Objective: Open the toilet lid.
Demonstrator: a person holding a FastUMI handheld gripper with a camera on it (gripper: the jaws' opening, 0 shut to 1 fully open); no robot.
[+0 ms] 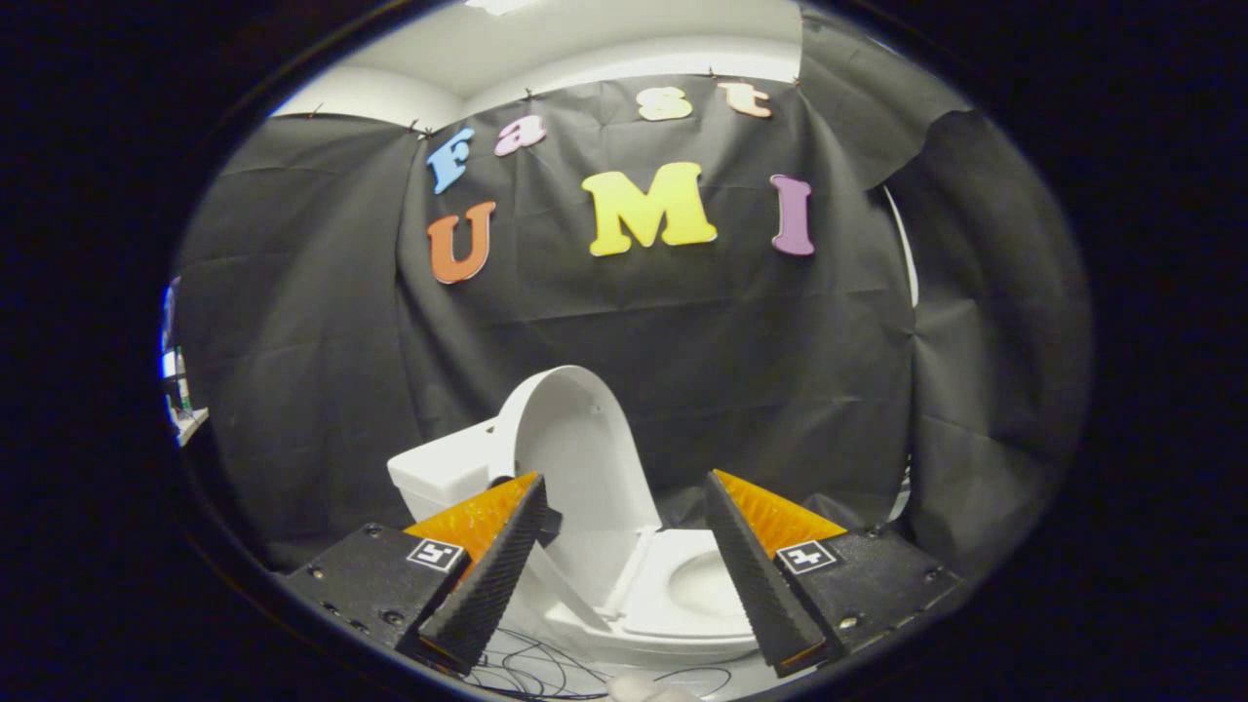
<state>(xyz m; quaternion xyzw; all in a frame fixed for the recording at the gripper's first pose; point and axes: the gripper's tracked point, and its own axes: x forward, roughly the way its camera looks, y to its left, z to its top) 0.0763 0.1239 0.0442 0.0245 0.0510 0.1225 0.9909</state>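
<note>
- Toilet lid point(575, 444) is standing raised, nearly upright, its pale underside facing toward 3 o'clock, leaning back near the cistern point(444, 468).
- The cistern is sitting at about 9 o'clock from the lid, touching or just beside it; which one, I cannot tell.
- The toilet seat point(687, 585) is lying flat on the bowl, at about 4 o'clock from the lid, with its oval opening showing between the fingers.
- The claw point(624, 497) is hanging wide open, gripping nothing; both fingers are standing apart with the toilet between and just beyond them.
- The left finger's tip is overlapping the lid's lower edge at 7 o'clock from the lid's middle; whether it is touching cannot be told.
- The right finger is crossing in front of the seat's 3 o'clock side.
- Thin dark cables point(546, 673) are lying loose on the floor at 6 o'clock, just ahead of the toilet's base.
- Black cloth wall point(741, 370) is hanging behind the toilet at 12 o'clock.
</note>
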